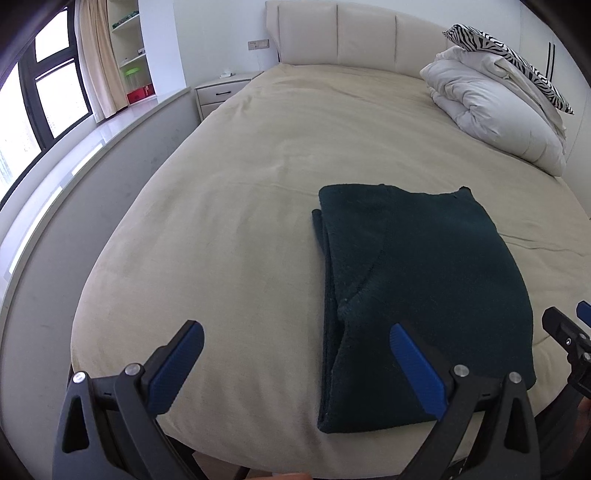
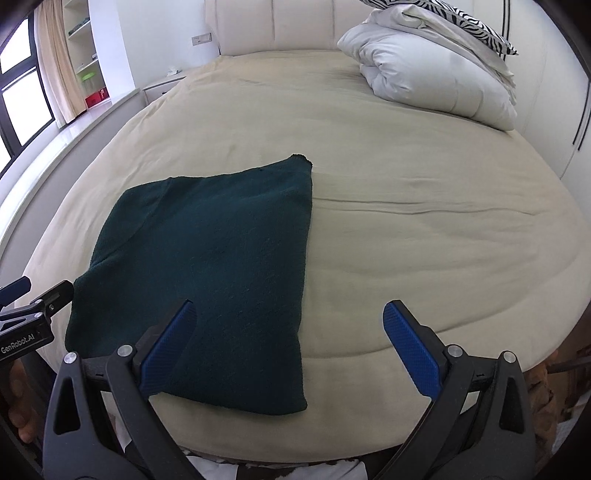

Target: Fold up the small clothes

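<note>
- dark green garment point(image 1: 417, 295) lies folded flat into a rectangle on the beige bed point(image 1: 240, 206), near its front edge
- left gripper point(image 1: 295, 363) jaws spread wide, holding nothing, above the garment's left-front corner
- right gripper point(image 2: 288, 343) also spread, empty, over the garment's right-front edge
- white duvet point(image 2: 436, 70) bundled with zebra pillow point(image 2: 476, 22) on top, far right by the headboard point(image 1: 343, 40)
</note>
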Demonstrator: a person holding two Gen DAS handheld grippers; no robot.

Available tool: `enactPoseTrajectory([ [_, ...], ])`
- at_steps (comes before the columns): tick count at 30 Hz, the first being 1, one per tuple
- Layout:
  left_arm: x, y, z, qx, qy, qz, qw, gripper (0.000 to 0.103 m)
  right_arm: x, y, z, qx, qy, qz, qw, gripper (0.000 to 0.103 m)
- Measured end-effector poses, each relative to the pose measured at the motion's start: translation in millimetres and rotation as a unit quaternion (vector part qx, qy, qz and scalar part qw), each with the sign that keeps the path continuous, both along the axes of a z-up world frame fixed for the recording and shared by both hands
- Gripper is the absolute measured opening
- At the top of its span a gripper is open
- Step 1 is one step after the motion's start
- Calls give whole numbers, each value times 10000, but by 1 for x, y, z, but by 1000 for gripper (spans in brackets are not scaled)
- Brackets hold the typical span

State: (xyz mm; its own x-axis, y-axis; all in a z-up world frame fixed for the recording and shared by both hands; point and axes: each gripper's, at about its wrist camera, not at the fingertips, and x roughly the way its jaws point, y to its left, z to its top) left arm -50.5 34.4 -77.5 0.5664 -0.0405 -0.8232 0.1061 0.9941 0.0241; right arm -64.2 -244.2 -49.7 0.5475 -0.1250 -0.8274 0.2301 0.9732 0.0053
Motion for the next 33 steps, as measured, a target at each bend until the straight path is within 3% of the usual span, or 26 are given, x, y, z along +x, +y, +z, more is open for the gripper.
enactPoseTrajectory([
  [33, 0, 2, -2, -9, 13, -2, 10000, 103, -1, 7, 1, 86, 42, 10, 10000, 103],
])
